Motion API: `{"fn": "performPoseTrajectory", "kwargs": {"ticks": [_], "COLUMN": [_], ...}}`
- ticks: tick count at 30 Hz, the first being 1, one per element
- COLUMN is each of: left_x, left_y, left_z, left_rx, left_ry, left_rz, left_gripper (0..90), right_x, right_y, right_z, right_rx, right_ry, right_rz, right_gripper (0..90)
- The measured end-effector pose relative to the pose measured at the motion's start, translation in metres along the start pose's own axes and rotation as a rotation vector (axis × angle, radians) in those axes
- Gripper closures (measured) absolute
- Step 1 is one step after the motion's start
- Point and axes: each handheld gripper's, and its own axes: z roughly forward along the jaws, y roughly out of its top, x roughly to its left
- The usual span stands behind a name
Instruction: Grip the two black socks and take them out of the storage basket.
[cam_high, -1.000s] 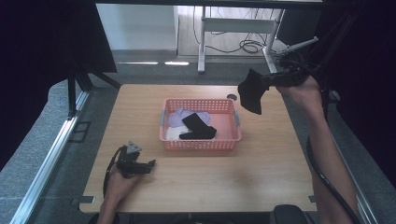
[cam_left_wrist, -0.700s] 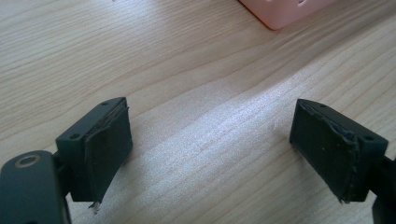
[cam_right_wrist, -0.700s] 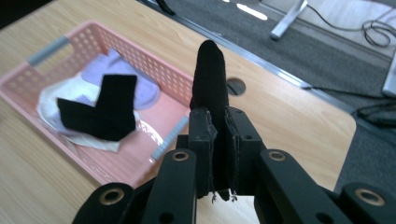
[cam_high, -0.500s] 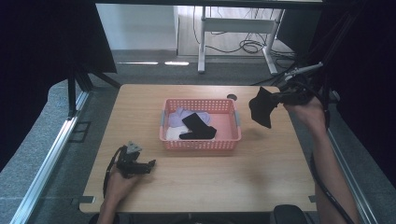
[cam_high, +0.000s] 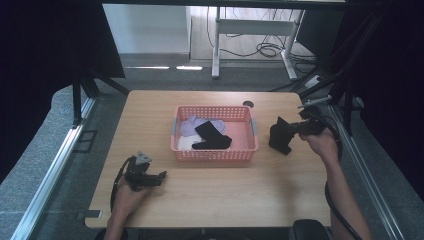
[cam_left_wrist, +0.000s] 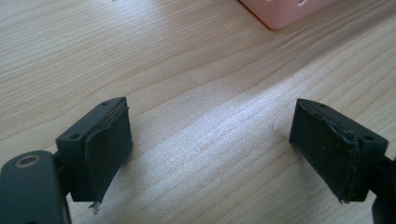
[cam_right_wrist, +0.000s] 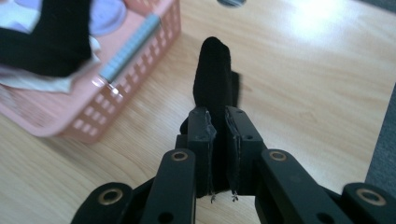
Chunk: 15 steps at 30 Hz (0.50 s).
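A pink basket (cam_high: 215, 151) stands mid-table holding a black sock (cam_high: 212, 137), a lilac sock (cam_high: 192, 123) and something white. My right gripper (cam_high: 294, 129) is shut on another black sock (cam_high: 280, 136), which hangs beside the basket's right end, its lower edge at the tabletop. In the right gripper view that black sock (cam_right_wrist: 213, 79) is pinched between the jaws, with the basket (cam_right_wrist: 88, 116) to the left. My left gripper (cam_high: 161, 176) rests on the table near the front left, open, with bare wood between its pads (cam_left_wrist: 109, 149).
A round cable hole (cam_high: 247, 104) sits in the wooden table (cam_high: 220, 195) behind the basket. Dark curtains flank both sides. A metal rail (cam_high: 52, 165) runs along the floor at the left; a white desk frame and cables stand beyond the far edge.
My right gripper has come down and toward the basket with the black sock, from high above the table's right edge to tabletop level. The left gripper has stayed put.
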Motion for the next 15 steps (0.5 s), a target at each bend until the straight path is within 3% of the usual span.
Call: {"fn": "performPoseTrajectory", "kwargs": {"ticks": [5, 12, 15], "left_x": [0.000, 0.000, 0.000], "left_y": [0.000, 0.000, 0.000], "left_z": [0.000, 0.000, 0.000], "left_rx": [-0.001, -0.002, -0.004], "left_ry": [0.000, -0.001, -0.001], "left_rz": [-0.001, 0.000, -0.002], "left_gripper": [12.8, 12.8, 12.8], "right_x": [0.001, 0.003, 0.005], "right_y": [-0.017, -0.037, -0.043], "right_z": [0.023, 0.049, 0.055], "right_rx": [0.049, 0.098, 0.112], "right_ry": [-0.019, 0.008, 0.020], "right_rz": [-0.003, 0.022, 0.034], "right_gripper": [80.0, 78.2, 72.3]}}
